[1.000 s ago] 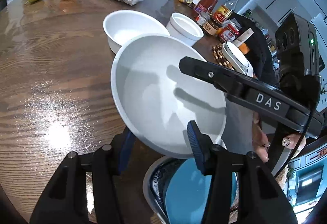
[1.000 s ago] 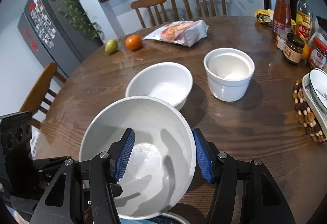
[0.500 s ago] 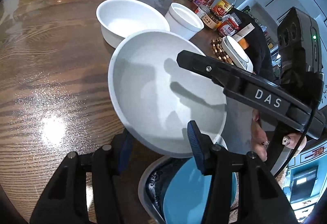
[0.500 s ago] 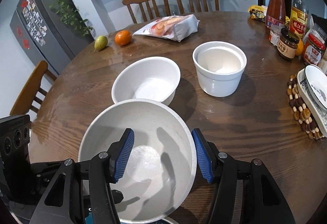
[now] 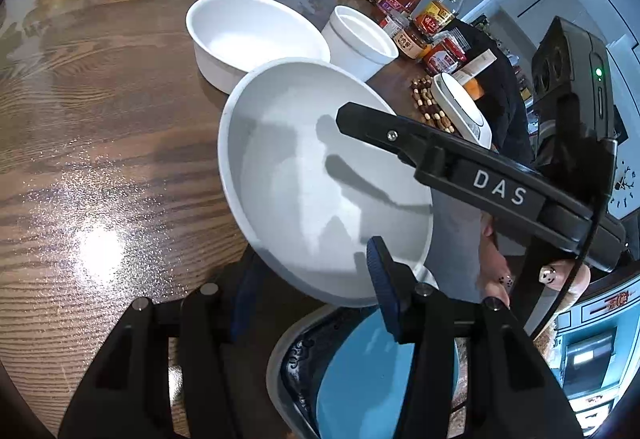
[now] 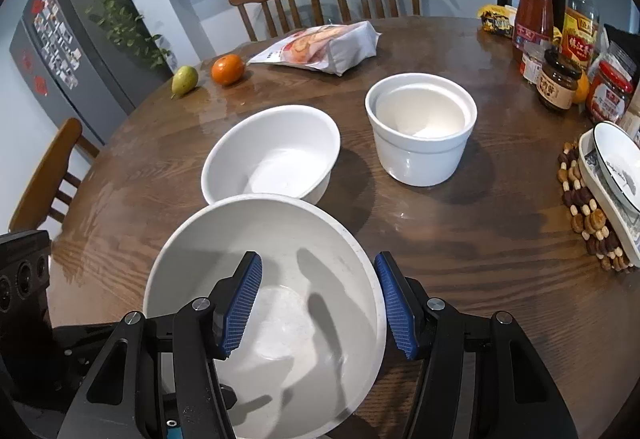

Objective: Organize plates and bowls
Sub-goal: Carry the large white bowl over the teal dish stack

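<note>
A large white bowl (image 5: 320,175) hangs tilted above the table's near edge. My left gripper (image 5: 312,271) is shut on its near rim, one pad inside and the other hidden beneath. My right gripper (image 6: 318,299) straddles the bowl's (image 6: 264,279) right rim with jaws apart; its left pad hovers over the inside and its right pad sits just outside the rim. Below the bowl lies a blue plate (image 5: 360,379) in a dark-patterned dish. A second white bowl (image 6: 276,155) and a white straight-sided pot (image 6: 420,127) stand on the table beyond.
The round wooden table (image 6: 460,259) holds a snack bag (image 6: 320,47), an orange (image 6: 228,69) and a pear (image 6: 185,79) at the far side. Bottles and jars (image 6: 560,79) stand far right. A small dish (image 6: 616,167) rests on a beaded trivet at the right edge. Chairs surround the table.
Both views have shifted only slightly. The bowl keeps its place between both pairs of fingers, and the things on the table have not moved.
</note>
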Motion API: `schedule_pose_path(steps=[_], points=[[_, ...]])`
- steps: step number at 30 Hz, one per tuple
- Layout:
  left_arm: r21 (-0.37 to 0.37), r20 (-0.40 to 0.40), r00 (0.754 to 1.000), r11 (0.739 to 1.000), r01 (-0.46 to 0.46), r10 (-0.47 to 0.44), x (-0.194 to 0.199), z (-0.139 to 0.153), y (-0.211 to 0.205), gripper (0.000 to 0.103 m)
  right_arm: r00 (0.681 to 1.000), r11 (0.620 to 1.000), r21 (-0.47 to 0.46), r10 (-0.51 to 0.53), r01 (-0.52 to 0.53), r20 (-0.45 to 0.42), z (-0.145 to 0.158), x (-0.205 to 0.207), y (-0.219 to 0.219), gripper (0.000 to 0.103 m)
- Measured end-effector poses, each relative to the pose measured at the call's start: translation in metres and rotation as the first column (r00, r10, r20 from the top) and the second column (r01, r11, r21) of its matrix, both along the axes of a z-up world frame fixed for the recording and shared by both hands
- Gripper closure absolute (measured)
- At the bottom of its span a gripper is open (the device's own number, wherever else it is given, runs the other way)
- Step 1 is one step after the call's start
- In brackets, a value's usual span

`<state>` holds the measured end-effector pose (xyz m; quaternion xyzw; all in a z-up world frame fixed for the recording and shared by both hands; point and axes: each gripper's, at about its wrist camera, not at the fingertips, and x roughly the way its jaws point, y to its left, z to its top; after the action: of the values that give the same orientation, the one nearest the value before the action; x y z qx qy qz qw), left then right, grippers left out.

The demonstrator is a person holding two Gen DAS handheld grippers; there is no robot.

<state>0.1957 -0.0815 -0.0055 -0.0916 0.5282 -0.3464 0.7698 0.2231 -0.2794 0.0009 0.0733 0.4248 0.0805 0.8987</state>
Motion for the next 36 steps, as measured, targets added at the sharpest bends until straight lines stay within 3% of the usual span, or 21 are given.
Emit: schedule_pose_path(steps=[23, 26, 29, 36], points=[[-0.019, -0.011, 0.998, 0.998, -0.066, 0.066, 0.006, 0.0, 0.008, 0.051, 1.0, 1.0, 0.015, 0.012, -0.012, 0.013, -0.004, 0.006, 0.004, 0.042], [-0.01, -0.001, 0.998, 0.998, -0.066, 0.066, 0.006, 0.0, 0.008, 0.047, 1.0, 1.0, 0.012, 0.022, -0.022, 0.019, -0.004, 0.005, 0.005, 0.042], [-0.004, 0.025, 0.997, 0.997, -0.073, 0.074, 0.004, 0.002, 0.008, 0.043, 0.999, 1.0, -0.005, 0.027, -0.027, 0.032, -0.003, 0.004, 0.007, 0.031], [0.0, 0.053, 0.994, 0.996, -0.09, 0.09, 0.003, 0.004, 0.011, 0.032, 0.999, 1.0, -0.015, 0.014, -0.013, 0.047, -0.001, 0.003, 0.007, 0.03]])
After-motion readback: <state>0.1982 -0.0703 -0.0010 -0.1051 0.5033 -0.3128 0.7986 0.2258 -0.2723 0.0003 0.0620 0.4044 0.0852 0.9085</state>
